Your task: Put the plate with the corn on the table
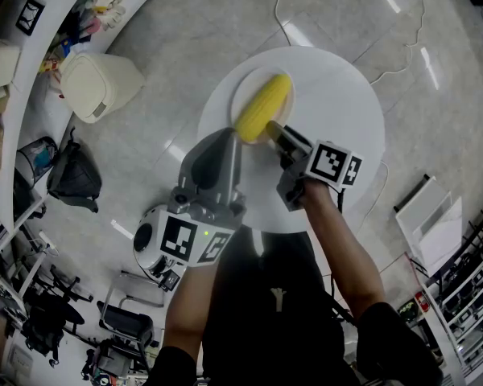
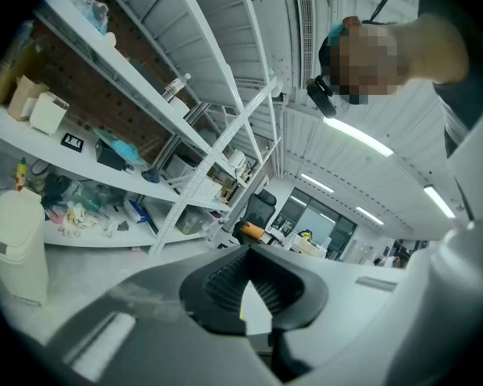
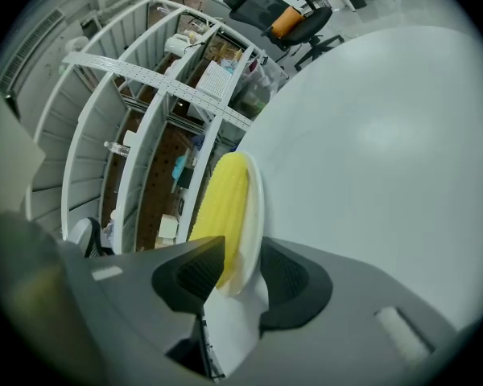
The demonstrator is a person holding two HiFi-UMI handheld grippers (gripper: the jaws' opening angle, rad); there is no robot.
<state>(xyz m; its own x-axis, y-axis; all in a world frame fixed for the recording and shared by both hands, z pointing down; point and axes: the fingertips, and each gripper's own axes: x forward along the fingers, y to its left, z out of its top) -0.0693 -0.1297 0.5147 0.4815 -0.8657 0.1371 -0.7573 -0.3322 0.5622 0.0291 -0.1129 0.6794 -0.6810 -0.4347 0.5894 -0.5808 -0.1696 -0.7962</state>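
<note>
— Starting nearest you: your left gripper [image 1: 228, 135] is clenched, pad tips together, nothing between them. Its tip is just beside the near end of the corn [image 1: 263, 105]; contact cannot be confirmed.
— Agreed. Your right gripper [image 3: 243, 264] is released. Its jaws stand apart, with the near rim of the plate [image 3: 256, 207] between them and neither pad pressing on it.
— Note the load. The corn is a single yellow cob lying lengthwise in the plate.
— Note the position. The plate sits on the round white table [image 1: 338, 103], in its far left part as you look down, close to the edge.
— Beyond the table, on the pale tiled floor [image 1: 185, 22], a cream bin [image 1: 97, 85] stands to your left, with a black bag [image 1: 74, 175] nearer you.
— Farthest out, white shelving [image 1: 16, 95] runs along the left edge. Its contents are too small to identify.
</note>
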